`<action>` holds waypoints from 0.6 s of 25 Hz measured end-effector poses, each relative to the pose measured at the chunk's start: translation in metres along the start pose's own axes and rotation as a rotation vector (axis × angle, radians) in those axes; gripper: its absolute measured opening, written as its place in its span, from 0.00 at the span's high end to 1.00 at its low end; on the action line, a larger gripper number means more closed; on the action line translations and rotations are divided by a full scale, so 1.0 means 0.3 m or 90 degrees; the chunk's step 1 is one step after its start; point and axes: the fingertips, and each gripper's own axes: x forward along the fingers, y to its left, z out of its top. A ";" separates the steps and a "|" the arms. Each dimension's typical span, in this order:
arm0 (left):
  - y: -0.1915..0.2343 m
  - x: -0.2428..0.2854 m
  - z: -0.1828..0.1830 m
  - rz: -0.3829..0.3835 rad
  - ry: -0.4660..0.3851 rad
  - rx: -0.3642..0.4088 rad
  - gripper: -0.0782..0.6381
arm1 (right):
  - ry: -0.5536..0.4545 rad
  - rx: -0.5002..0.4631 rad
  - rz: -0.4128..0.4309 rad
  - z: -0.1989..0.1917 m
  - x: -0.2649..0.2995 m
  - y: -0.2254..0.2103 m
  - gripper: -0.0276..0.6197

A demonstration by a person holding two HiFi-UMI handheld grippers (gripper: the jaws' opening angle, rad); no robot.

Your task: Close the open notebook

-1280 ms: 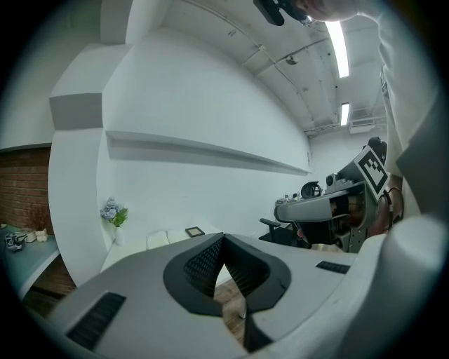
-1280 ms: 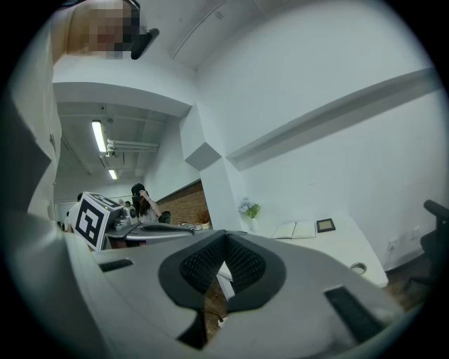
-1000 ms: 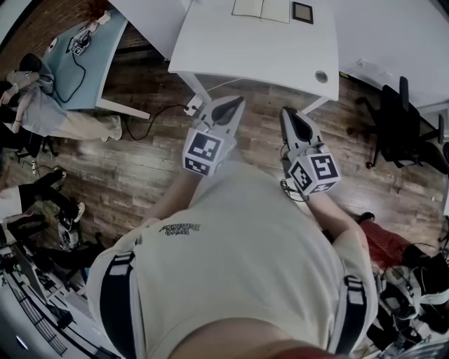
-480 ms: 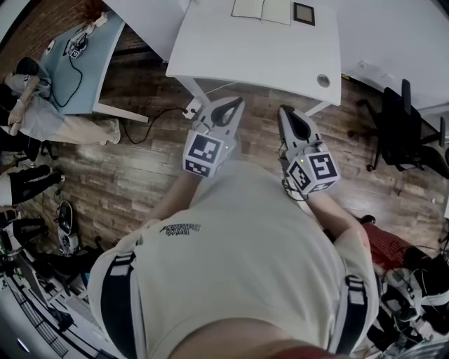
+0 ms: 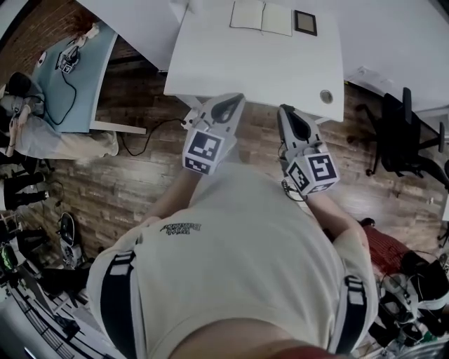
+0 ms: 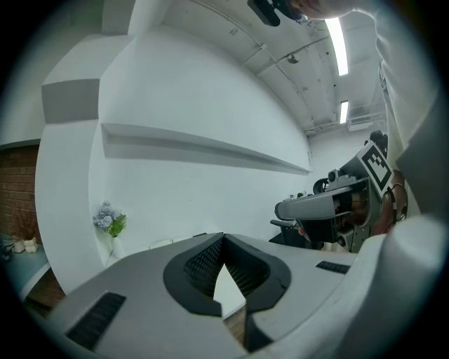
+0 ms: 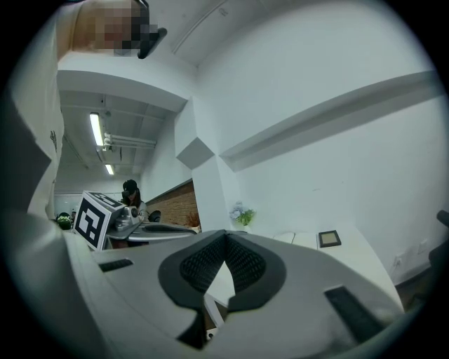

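The open notebook [image 5: 261, 17] lies flat at the far edge of the white bench [image 5: 252, 66], with a small dark-framed square object [image 5: 305, 22] just beside it on the right. The left gripper [image 5: 226, 106] and right gripper [image 5: 287, 118] hover side by side over the bench's near edge, well apart from the notebook. Both sets of jaws are clenched together and hold nothing.

Head view looks steeply down; gripper views face forward toward table [image 5: 231, 70].
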 end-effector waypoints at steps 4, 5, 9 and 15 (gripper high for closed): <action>0.081 0.074 0.004 -0.007 0.009 -0.007 0.87 | 0.007 0.007 -0.010 0.016 0.094 -0.051 0.95; 0.102 0.091 0.005 -0.009 0.011 -0.009 0.87 | 0.011 0.009 -0.012 0.018 0.120 -0.063 0.95; 0.179 0.160 0.001 -0.025 0.026 -0.015 0.87 | 0.025 0.023 -0.023 0.026 0.224 -0.105 0.95; 0.314 0.273 0.001 -0.043 0.044 -0.022 0.87 | 0.043 0.031 -0.034 0.038 0.387 -0.161 0.95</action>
